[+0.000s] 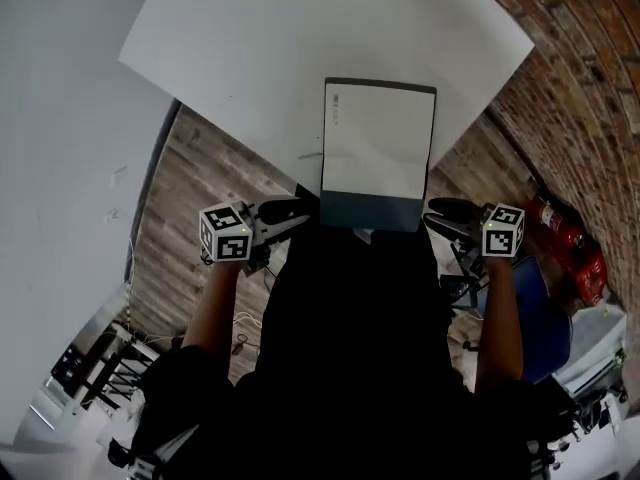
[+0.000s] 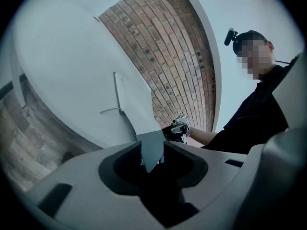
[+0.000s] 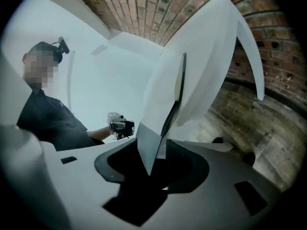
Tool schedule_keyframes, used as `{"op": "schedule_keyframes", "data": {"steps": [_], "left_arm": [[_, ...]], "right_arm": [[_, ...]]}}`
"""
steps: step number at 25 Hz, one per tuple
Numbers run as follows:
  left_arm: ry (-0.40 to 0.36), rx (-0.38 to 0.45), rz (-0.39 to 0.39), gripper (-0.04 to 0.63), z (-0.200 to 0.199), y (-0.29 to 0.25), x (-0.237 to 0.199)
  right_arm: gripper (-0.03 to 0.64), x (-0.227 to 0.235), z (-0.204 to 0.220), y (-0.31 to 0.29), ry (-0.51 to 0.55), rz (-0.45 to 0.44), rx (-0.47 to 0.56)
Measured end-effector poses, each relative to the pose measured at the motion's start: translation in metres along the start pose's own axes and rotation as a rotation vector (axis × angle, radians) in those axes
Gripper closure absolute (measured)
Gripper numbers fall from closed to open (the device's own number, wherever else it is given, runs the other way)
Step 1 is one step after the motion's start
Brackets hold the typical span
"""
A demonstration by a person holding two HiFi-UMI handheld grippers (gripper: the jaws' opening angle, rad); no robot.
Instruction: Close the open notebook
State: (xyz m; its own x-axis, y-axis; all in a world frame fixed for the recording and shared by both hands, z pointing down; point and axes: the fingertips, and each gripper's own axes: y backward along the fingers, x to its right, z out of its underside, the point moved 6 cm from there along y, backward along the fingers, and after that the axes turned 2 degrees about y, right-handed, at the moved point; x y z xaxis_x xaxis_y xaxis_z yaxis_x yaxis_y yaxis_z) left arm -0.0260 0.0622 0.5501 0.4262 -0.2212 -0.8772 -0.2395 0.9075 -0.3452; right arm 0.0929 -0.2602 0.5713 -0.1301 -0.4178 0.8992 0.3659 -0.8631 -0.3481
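While the notebook [image 1: 380,148] lies on the white bench [image 1: 250,38] at frame centre, the left gripper [image 1: 298,214] and right gripper [image 1: 442,214] flank its near corners.
Both stand released, jaws apart, with 1 notebook corner between each pair.

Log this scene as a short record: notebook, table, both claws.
notebook: flat on the white table, looks shut; grey band at the near end; near corners jut past the table's edges
left claw: open, the notebook's near left corner between its jaws, not pinched
right claw: open, the near right corner between its jaws, not pinched
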Motion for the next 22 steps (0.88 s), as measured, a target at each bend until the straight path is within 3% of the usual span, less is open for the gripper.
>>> {"op": "schedule_keyframes", "data": {"steps": [5, 11, 16, 22], "left_arm": [[0.108, 0.109, -0.041, 0.462, 0.020, -0.007, -0.011], [0.126, 0.063, 0.004, 0.462, 0.027, -0.019, -0.014], [0.168, 0.012, 0.026, 0.465, 0.039, -0.028, -0.017], [0.185, -0.011, 0.061, 0.541, 0.040, -0.031, -0.013]], "right_arm": [[0.430, 0.007, 0.007, -0.010, -0.061, -0.099, -0.052], [0.448, 0.010, 0.015, -0.020, -0.118, -0.162, -0.094], [0.471, 0.005, 0.020, -0.030, -0.102, -0.179, -0.144], [0.559, -0.003, 0.024, -0.033, -0.080, -0.189, -0.183]]}}
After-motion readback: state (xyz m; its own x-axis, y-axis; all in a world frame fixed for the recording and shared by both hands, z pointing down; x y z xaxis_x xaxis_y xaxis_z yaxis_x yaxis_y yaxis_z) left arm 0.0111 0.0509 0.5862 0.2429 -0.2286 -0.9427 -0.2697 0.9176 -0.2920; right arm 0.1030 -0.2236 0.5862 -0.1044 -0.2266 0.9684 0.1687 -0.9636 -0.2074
